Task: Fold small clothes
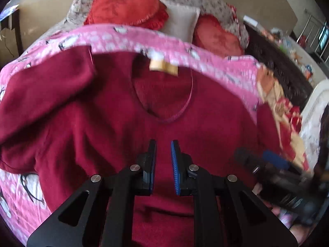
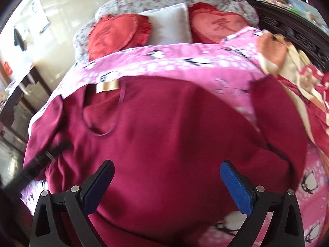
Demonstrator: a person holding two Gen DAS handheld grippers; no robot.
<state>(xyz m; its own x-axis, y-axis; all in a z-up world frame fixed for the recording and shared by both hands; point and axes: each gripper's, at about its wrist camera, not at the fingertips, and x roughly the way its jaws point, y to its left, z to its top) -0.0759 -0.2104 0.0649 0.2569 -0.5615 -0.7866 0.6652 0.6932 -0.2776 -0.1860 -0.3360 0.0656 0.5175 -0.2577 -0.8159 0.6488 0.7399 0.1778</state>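
Garment: my dark red sweater (image 1: 115,123) lies spread flat on the pink penguin-print bedcover (image 1: 216,61) of the bed; neckline with tan label (image 1: 163,68) points toward the pillows
Left hand-held gripper (image 1: 163,150): mine, over the sweater's chest; jaws nearly together, a narrow gap between the pads, nothing held
Right hand-held gripper (image 2: 166,168): mine, over the sweater body; jaws spread wide, holding nothing
Beyond: two red heart cushions (image 2: 115,35), white pillow (image 2: 170,26) between them

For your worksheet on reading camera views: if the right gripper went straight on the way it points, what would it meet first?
Most likely the dark red sweater: the open right gripper points at its spread body. The pink blanket lies beyond. Depth is unclear.
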